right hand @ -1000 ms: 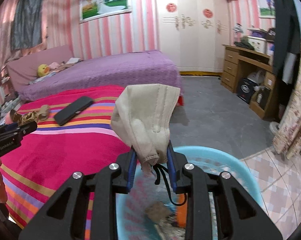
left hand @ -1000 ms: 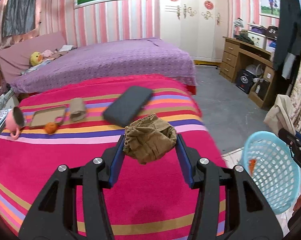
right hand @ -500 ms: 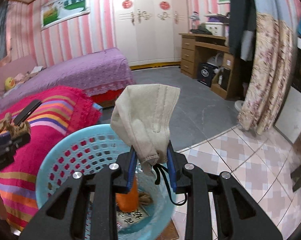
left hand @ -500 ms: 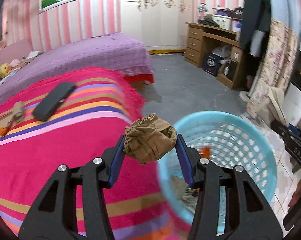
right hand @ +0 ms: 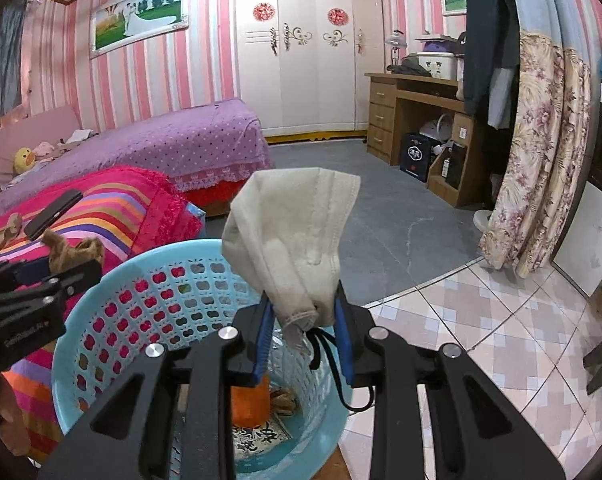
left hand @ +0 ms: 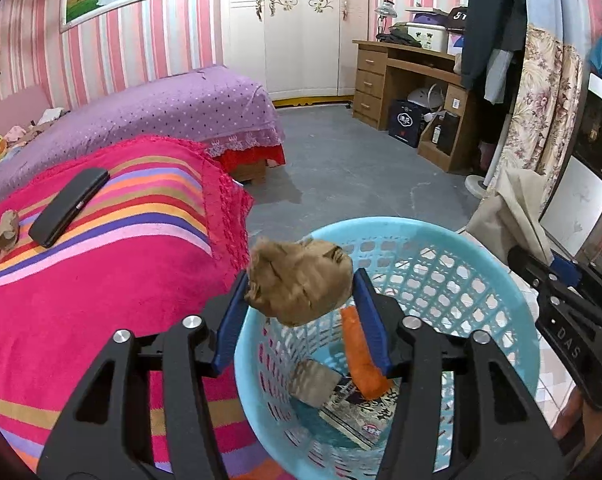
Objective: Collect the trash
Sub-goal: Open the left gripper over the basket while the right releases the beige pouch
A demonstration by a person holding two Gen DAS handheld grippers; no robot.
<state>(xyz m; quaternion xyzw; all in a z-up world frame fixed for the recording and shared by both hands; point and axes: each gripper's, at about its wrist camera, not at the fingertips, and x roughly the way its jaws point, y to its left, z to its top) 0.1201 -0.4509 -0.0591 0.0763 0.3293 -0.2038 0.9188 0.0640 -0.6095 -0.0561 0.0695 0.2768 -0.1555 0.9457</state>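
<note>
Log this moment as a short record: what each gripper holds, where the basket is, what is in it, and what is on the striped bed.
left gripper: shut on crumpled brown paper, over the basket's near rim
right gripper: shut on used face mask, over the basket
basket: light blue, on the floor beside the striped bed
basket contents: orange wrapper, printed paper, brown scrap
on bed: black case, brown scraps at its far left edge

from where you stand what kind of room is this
Most likely a home bedroom: a bed with a purple dotted cover, a tall white wardrobe on the far wall, and a wooden desk with drawers beside it. A framed wedding photo hangs on the pink striped wall.
</note>
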